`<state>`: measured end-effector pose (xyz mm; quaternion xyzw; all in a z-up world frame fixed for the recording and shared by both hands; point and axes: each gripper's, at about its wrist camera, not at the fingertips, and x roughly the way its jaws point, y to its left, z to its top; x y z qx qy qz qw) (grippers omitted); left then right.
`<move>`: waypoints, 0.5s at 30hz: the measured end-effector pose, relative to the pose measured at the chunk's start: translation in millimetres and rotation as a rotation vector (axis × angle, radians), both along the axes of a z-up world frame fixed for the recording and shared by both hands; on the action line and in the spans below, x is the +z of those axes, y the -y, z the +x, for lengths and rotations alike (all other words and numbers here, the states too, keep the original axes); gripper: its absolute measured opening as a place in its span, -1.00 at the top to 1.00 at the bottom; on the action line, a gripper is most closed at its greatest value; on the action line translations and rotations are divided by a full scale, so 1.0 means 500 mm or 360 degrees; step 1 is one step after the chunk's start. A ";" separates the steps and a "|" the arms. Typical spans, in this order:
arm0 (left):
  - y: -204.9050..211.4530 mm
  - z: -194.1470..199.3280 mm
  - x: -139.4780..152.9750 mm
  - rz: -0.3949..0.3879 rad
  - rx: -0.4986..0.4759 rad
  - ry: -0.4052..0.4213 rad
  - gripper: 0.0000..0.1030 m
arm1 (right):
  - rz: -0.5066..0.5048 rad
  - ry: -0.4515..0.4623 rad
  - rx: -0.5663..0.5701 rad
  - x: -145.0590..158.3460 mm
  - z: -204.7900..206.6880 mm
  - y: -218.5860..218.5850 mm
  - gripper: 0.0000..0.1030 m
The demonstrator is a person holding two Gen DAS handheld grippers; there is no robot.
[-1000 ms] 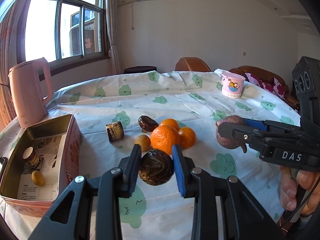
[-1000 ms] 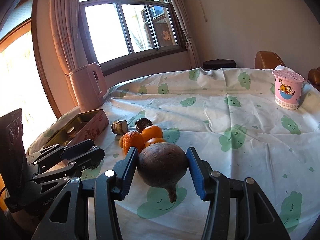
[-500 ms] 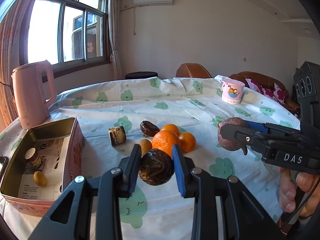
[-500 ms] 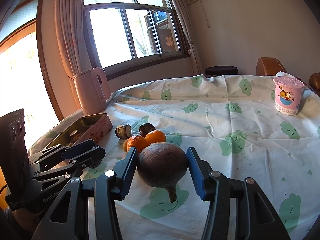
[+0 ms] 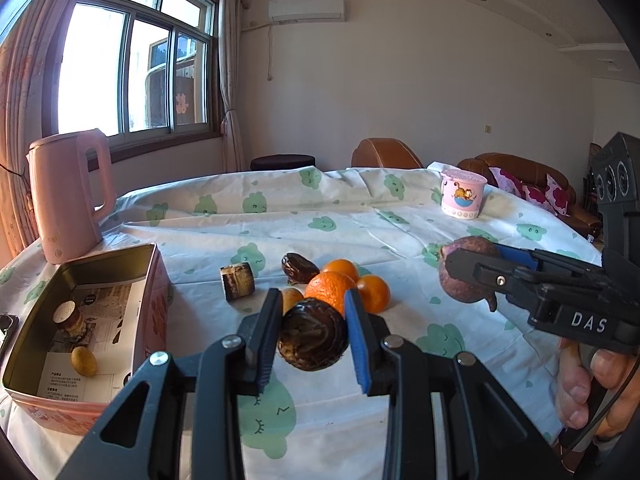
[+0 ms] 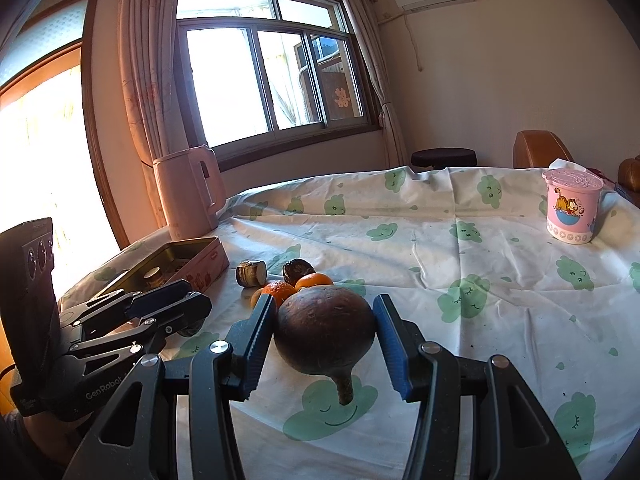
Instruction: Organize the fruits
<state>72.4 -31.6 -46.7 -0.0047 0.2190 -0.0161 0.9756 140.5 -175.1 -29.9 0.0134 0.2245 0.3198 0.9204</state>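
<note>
1. Three oranges sit clustered on the worktop, with one dark wrinkled fruit behind them, a small yellow fruit beside them, and a cut brown stub to their left.
2. The open tin box contains one yellow fruit and one stub piece.
3. One pink kettle and one pink cup stand on the cloth.
4. The left gripper is level above the cloth, fingers clamped on a dark ridged fruit.
5. The right gripper is level above the cloth, fingers closed around a round purple-brown fruit, stem down.
</note>
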 end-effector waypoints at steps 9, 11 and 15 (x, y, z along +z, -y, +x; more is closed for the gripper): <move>-0.010 -0.013 0.011 0.0015 0.0025 0.0058 0.35 | 0.0015 0.0086 -0.0019 0.008 -0.016 0.004 -0.02; -0.014 -0.017 0.015 0.0012 0.0030 0.0068 0.35 | 0.0007 0.0107 -0.0026 0.010 -0.020 0.003 -0.02; -0.025 -0.025 0.023 0.0008 0.0044 0.0088 0.35 | -0.0024 0.0128 -0.0043 0.012 -0.024 -0.002 -0.02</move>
